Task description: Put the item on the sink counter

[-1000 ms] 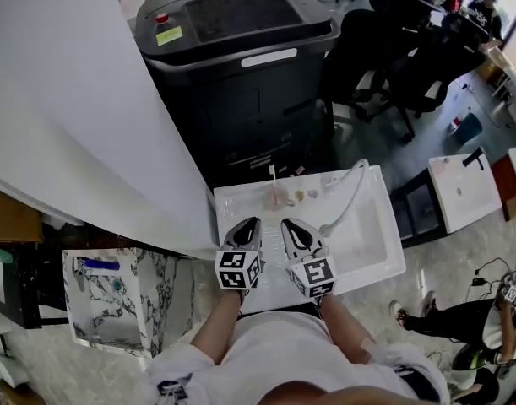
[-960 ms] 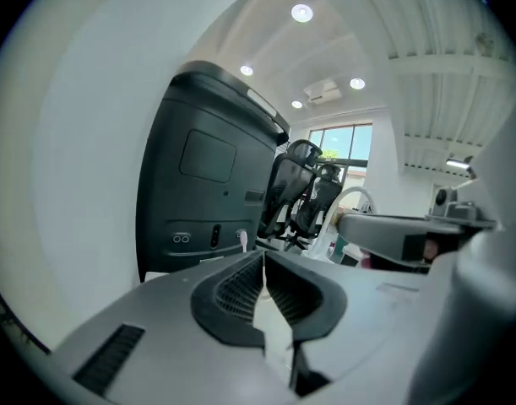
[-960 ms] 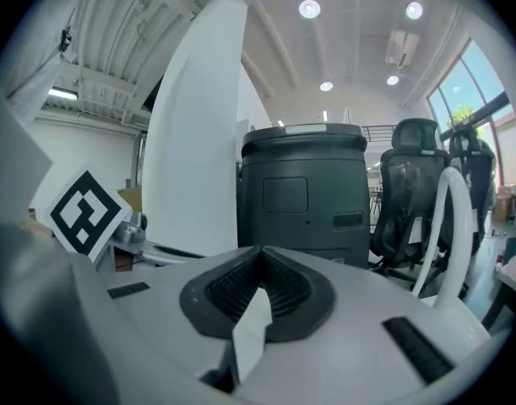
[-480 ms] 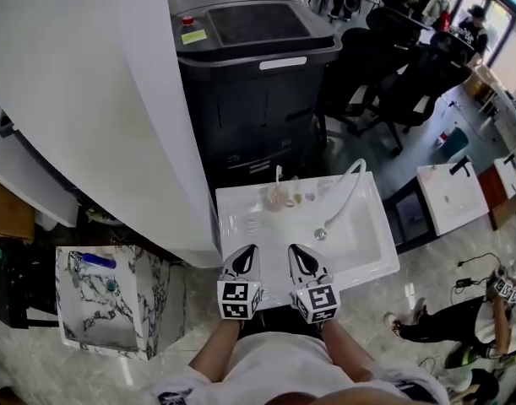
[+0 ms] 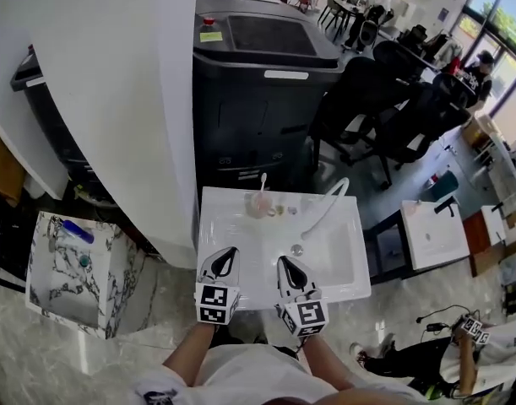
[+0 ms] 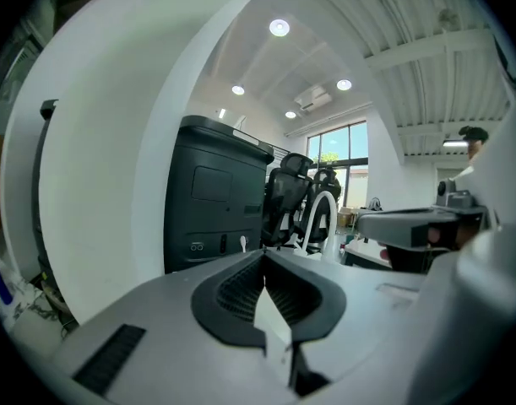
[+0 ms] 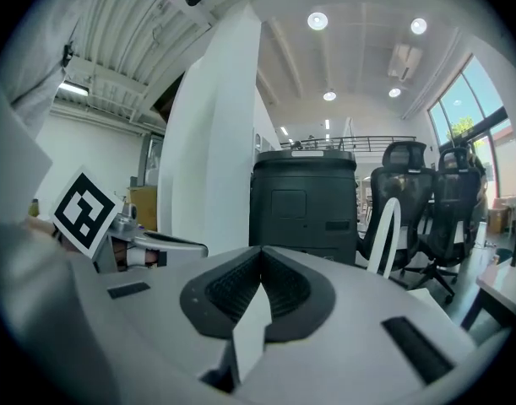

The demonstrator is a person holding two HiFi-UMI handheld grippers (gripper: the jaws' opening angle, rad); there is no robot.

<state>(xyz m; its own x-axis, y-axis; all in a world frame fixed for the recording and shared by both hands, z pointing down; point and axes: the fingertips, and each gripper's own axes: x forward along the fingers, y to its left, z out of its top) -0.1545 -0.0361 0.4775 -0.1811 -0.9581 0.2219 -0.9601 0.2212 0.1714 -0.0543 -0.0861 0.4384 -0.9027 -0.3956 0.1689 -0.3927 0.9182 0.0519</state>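
A white sink [image 5: 241, 226] stands in front of me, with a curved white faucet [image 5: 324, 202] and a drain [image 5: 296, 249]. On its back counter a pink cup [image 5: 259, 203] holds a toothbrush, beside a few small items [image 5: 285, 211]. My left gripper [image 5: 225, 257] and right gripper [image 5: 286, 265] hover side by side over the sink's near edge. Both are shut and hold nothing. In the left gripper view the shut left gripper [image 6: 264, 258] points at the faucet [image 6: 322, 216]. The right gripper view shows the shut right gripper [image 7: 259, 256] and the faucet [image 7: 385, 234].
A big black machine [image 5: 258, 83] stands behind the sink, with black office chairs [image 5: 393, 108] to its right. A white pillar [image 5: 114, 83] rises at the left. A marbled basin [image 5: 51, 281] holds a blue item [image 5: 76, 230]. Another white sink [image 5: 433, 234] stands right.
The head view has shifted, so the sink sits lower and further left in the picture. Both grippers stay shut and side by side at its near edge.
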